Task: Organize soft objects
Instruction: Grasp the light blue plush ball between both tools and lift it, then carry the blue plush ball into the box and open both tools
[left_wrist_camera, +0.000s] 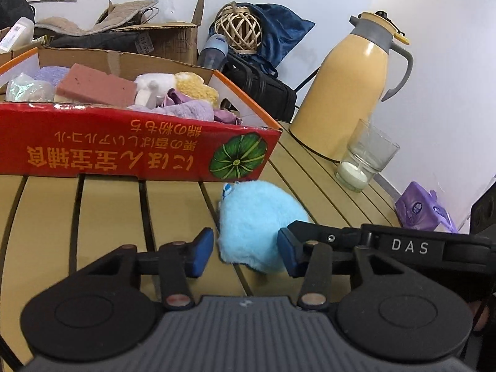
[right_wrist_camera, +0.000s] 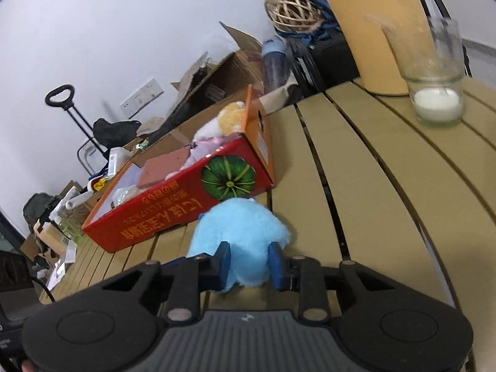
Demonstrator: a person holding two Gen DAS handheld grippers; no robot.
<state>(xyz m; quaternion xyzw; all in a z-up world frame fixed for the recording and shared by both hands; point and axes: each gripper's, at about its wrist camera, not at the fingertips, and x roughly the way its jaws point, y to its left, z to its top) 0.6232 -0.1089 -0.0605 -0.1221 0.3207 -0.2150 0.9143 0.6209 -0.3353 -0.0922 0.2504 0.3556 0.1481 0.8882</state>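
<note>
A fluffy light-blue plush (left_wrist_camera: 257,223) lies on the slatted tan table (left_wrist_camera: 102,217) just in front of a red cardboard box (left_wrist_camera: 124,145). The box holds soft things: a pink sponge block (left_wrist_camera: 96,85), purple cloths (left_wrist_camera: 186,110) and a white-and-yellow plush (left_wrist_camera: 186,88). My left gripper (left_wrist_camera: 245,252) is open, its blue pads on either side of the plush's near end. In the right wrist view my right gripper (right_wrist_camera: 249,266) is closed on the blue plush (right_wrist_camera: 238,232), pads pressing into its fur. The red box (right_wrist_camera: 173,204) stands just beyond it.
A yellow thermos jug (left_wrist_camera: 350,93) and a glass with a white candle (left_wrist_camera: 362,161) stand at the table's right, with a purple tissue pack (left_wrist_camera: 421,210) nearer. Behind the box are a brown carton (left_wrist_camera: 155,37), a wicker ball (left_wrist_camera: 238,28), a blue bottle (left_wrist_camera: 214,51) and a black bag (left_wrist_camera: 263,90).
</note>
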